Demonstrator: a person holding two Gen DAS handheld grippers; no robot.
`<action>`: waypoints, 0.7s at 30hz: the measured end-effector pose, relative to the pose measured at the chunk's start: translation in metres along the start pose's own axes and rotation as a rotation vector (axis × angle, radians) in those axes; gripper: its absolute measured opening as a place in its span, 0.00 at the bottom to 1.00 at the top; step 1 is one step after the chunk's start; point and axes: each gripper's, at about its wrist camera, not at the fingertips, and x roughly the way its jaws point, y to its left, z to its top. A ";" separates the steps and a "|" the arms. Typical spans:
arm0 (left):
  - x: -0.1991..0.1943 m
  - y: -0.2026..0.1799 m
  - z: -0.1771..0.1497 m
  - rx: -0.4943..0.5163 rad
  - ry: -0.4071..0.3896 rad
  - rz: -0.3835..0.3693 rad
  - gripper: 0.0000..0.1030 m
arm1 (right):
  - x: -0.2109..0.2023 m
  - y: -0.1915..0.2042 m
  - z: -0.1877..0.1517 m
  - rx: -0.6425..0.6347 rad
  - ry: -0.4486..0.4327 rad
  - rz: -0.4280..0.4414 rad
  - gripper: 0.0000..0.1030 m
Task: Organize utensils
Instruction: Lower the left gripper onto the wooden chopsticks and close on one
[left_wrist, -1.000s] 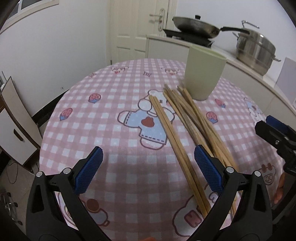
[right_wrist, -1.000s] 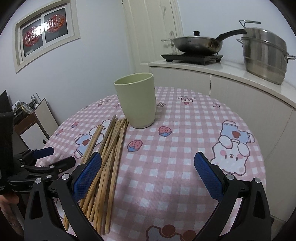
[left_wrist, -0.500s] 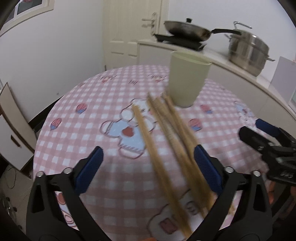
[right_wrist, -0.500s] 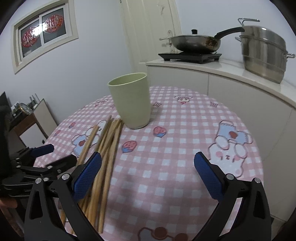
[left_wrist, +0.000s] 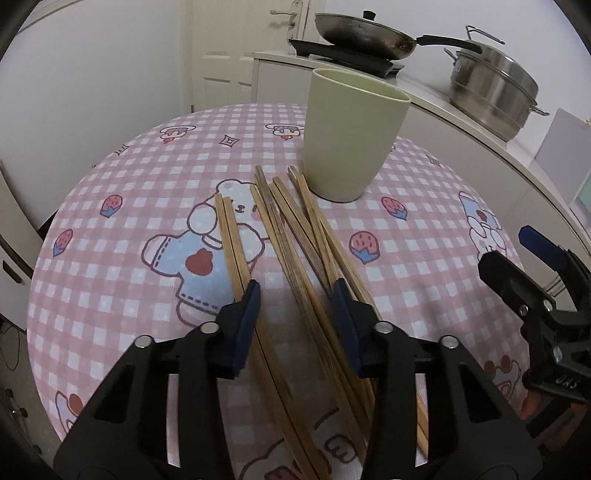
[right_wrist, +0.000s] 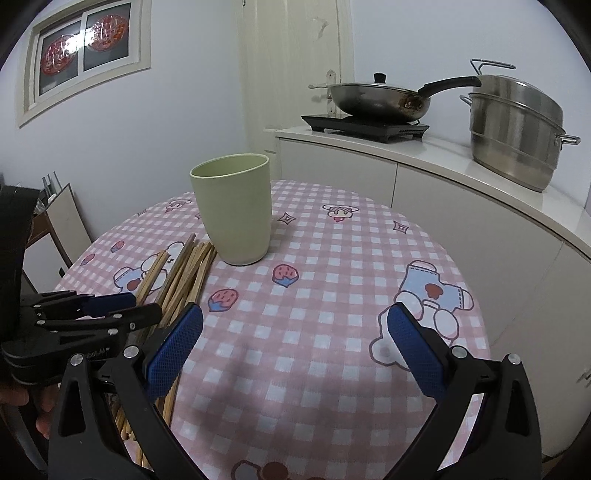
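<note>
Several wooden chopsticks lie fanned on the pink checked tablecloth, their far ends beside a pale green cup that stands upright. My left gripper is low over the bundle, its jaws closing. A few sticks lie between the blue pads, and bare cloth still shows on either side of them. The right wrist view shows the cup, the chopsticks and the left gripper at the left edge. My right gripper hangs open above bare cloth, right of the sticks, holding nothing.
A white counter curves behind the table, carrying a wok on a black hob and a steel steamer pot. A white door is at the back. Low furniture stands left of the table.
My left gripper has slid right over the chopsticks and its jaws have narrowed from wide to close around a few sticks. The right gripper has stayed open, nearly in place.
</note>
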 end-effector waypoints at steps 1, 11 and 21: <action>0.002 0.000 0.001 -0.009 0.007 0.004 0.34 | 0.001 0.000 0.000 -0.001 0.002 0.004 0.93; 0.011 0.003 0.004 -0.023 0.055 -0.004 0.26 | 0.004 -0.001 0.002 -0.018 0.012 0.020 0.93; 0.018 0.000 0.008 -0.003 0.070 -0.054 0.14 | 0.009 0.006 0.003 -0.050 0.028 0.018 0.93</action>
